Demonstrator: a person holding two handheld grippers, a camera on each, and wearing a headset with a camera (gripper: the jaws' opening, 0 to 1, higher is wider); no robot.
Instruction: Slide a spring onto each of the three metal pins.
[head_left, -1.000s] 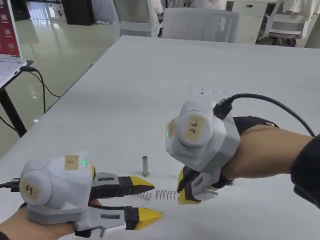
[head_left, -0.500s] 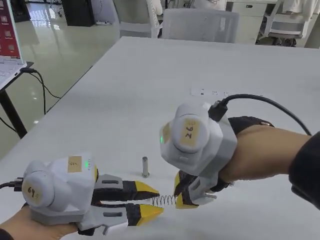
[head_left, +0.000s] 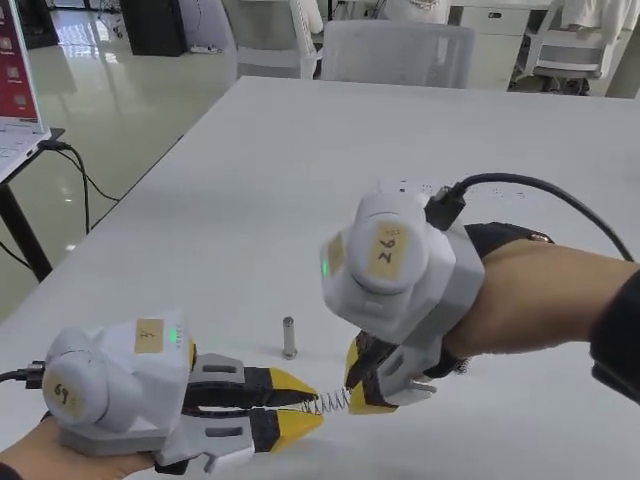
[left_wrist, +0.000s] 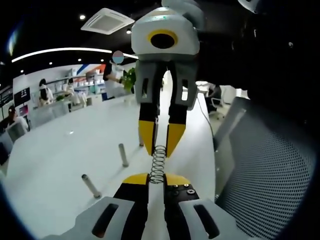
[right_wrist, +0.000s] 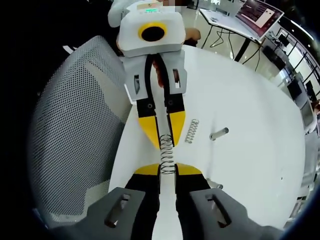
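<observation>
Currently my left hand-held gripper (head_left: 310, 404) and right hand-held gripper (head_left: 359, 391) each clamp one end of the spring (head_left: 334, 400), pin (head_left: 289, 337) at 11 o'clock. Uneven pull could stretch or fling it.

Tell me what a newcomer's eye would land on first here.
First, the spring held between two yellow-tipped grippers near the front edge of the white table, with the left gripper and the right gripper each pinching one end. Just beyond it a bare metal pin stands upright. The right gripper view shows a second spring lying loose on the tabletop.
</observation>
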